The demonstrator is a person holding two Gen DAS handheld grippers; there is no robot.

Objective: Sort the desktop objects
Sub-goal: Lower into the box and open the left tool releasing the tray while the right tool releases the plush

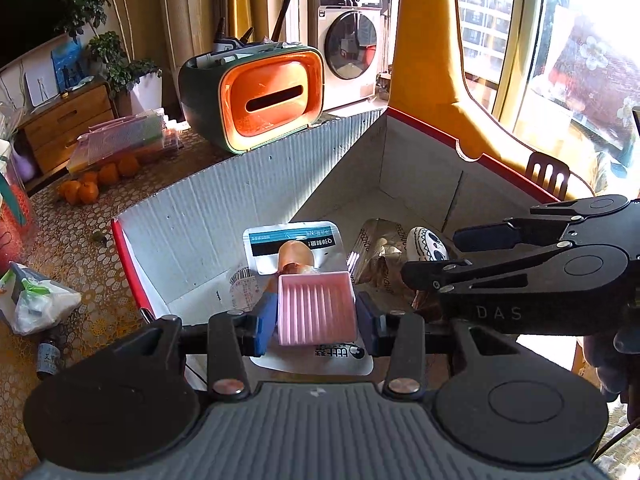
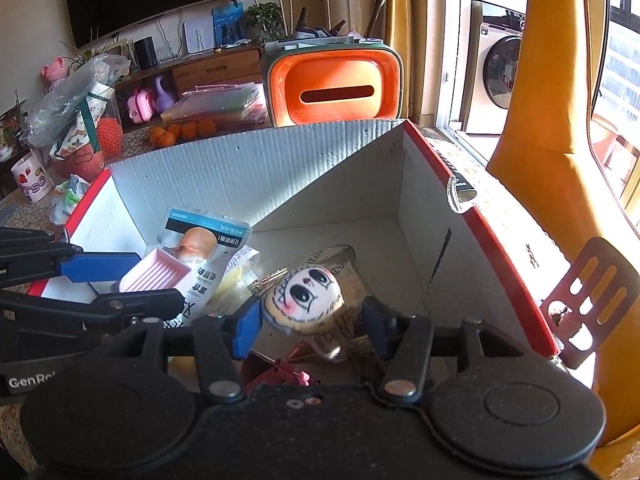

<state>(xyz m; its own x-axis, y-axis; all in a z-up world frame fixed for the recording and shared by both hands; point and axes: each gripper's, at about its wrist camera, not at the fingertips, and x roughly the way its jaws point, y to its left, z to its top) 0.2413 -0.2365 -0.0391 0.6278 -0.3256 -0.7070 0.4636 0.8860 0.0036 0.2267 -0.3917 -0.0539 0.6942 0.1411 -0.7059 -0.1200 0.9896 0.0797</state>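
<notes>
While the left gripper (image 1: 316,320) clamps a pink ribbed tray (image 1: 317,307) between its blue pads over the cardboard box (image 1: 224,200), the right gripper (image 2: 310,320) holds a painted egg-shaped face toy (image 2: 306,298), and it is also above the box floor. If either one releases too high, I think the tray may land tilted on the snack packet (image 1: 294,246), or the toy may roll away. Around the box, a patterned tablecloth (image 1: 76,256) carries oranges (image 1: 98,184) and an orange tissue holder (image 1: 256,96); a washing machine (image 1: 348,52) stands behind.
</notes>
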